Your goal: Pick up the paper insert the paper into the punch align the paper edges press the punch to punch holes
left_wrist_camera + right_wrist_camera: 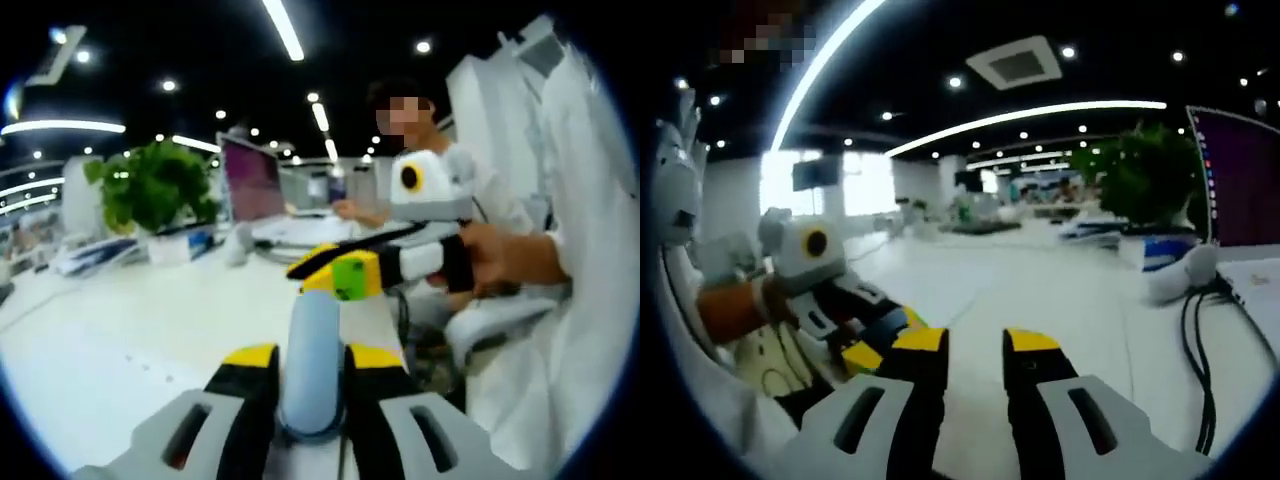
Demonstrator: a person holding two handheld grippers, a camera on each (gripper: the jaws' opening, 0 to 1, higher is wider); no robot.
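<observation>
Nearest the lens in the left gripper view, the left gripper (312, 375) presents two black jaws with yellow tips rising from grey moulded housings. Clamped between them stands a pale blue, smooth, rounded cylindrical object (312, 360), upright and matte; whether it is the punch handle or rolled paper cannot be told. Beyond it extends the white tabletop (130, 330), glossy and flat.

Entering from the right of that view is the right gripper (340, 268), held level by a hand (505, 258) whose fingers wrap its black-and-white body. Its yellow-tipped jaws point left, with a small green block (351, 276) at their ends; the blur prevents telling whether they grip it.

At the far side of the tabletop are a leafy green potted plant (155, 185), a monitor (252, 180) with a purple screen, and a seated person (450, 180) in white.

In the right gripper view, the right gripper (975, 350) shows matching black jaws with yellow tips, parallel and released, with bare tabletop (1040, 290) visible in the gap. At the left of this view the left gripper (865, 345) is held by a hand (730, 305), forearm roughly level. Black cables (1200, 340) trail across the tabletop at the right, near a monitor (1240, 180) and a plant (1150, 175).
</observation>
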